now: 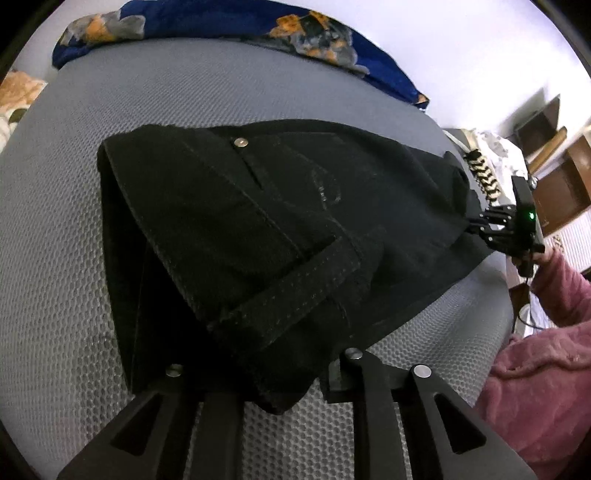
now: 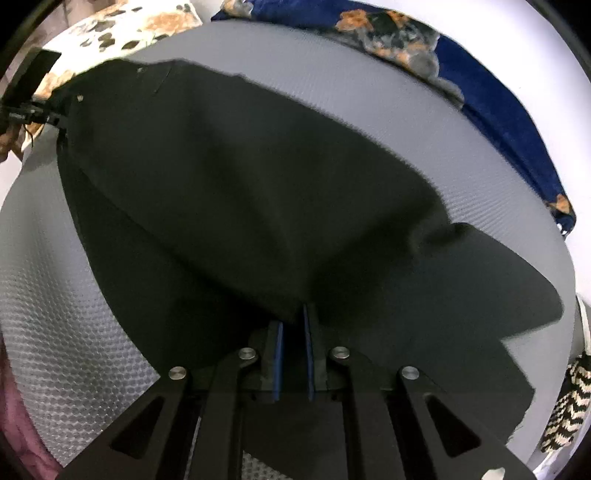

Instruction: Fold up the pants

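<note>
Black pants (image 1: 258,229) lie folded on the grey mattress (image 1: 55,258); left tongs (image 1: 280,373) stand slightly parted around the hem, grip unclear. From the right wrist, right tongs (image 2: 293,325) pinch the cloth shut.

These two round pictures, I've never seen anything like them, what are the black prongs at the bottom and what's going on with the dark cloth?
A person holds a two-finger gripper in each hand; each carries a wide-angle camera looking along its fingers, hence the round pictures. One shows the left gripper, the other the right gripper. Black pants lie partly folded on a grey textured surface. The right gripper pinches one edge; the left holds the end by a stitched hem, how tightly is unclear. A blue floral cloth lies behind, and a pink sleeve shows beside.
</note>
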`<state>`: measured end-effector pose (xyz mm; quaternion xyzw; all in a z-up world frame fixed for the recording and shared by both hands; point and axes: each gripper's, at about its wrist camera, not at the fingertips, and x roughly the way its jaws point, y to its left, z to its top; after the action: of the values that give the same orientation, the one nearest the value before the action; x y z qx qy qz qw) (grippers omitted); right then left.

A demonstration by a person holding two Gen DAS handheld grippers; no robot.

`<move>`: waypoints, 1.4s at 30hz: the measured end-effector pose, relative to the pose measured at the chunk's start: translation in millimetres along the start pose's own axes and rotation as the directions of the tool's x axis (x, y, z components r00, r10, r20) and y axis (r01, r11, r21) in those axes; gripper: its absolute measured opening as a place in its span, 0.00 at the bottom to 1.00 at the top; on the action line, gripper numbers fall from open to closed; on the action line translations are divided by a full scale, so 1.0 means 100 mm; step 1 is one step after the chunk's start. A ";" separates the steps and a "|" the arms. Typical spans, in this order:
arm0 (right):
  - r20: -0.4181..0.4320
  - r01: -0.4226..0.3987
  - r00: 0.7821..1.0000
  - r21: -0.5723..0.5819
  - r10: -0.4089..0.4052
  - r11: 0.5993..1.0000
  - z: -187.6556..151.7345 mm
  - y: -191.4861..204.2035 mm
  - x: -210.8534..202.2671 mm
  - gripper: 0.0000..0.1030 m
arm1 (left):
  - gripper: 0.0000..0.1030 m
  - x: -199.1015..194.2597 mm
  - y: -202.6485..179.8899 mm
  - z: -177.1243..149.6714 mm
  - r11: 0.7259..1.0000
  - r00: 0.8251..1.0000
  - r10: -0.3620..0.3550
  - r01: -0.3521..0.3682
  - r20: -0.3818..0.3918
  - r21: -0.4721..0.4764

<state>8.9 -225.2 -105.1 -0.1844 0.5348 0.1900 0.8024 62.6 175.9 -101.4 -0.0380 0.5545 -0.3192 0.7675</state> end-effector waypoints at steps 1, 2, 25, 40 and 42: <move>0.002 0.007 1.000 0.005 -0.007 1.000 -0.01 0.01 0.02 0.07 | 0.23 -0.01 0.00 0.00 1.000 1.000 0.005 -0.005 0.000 -0.010; 0.006 0.008 1.000 0.010 -0.008 1.000 -0.02 0.01 0.03 0.07 | 0.23 -0.03 0.01 -0.01 1.000 1.000 0.011 -0.011 -0.004 -0.020; 0.058 0.017 0.998 0.020 -0.018 1.000 -0.04 0.00 0.03 0.08 | 0.70 -0.59 0.20 -0.64 0.794 0.979 0.049 0.083 0.200 -0.602; 0.073 0.019 0.997 0.070 -0.025 0.997 -0.02 -0.04 -0.01 0.08 | 0.15 -0.70 0.20 -0.13 0.804 0.951 0.115 0.080 0.287 -0.589; 0.083 0.023 0.996 0.079 -0.029 0.997 0.00 -0.04 -0.08 0.08 | 0.15 -0.79 0.16 0.02 0.844 0.948 0.127 0.052 0.292 -0.535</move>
<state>8.3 -229.7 -97.7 -0.1516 0.5052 0.1661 0.8332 57.2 229.8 -41.2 -0.2902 0.4920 -0.1261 0.8111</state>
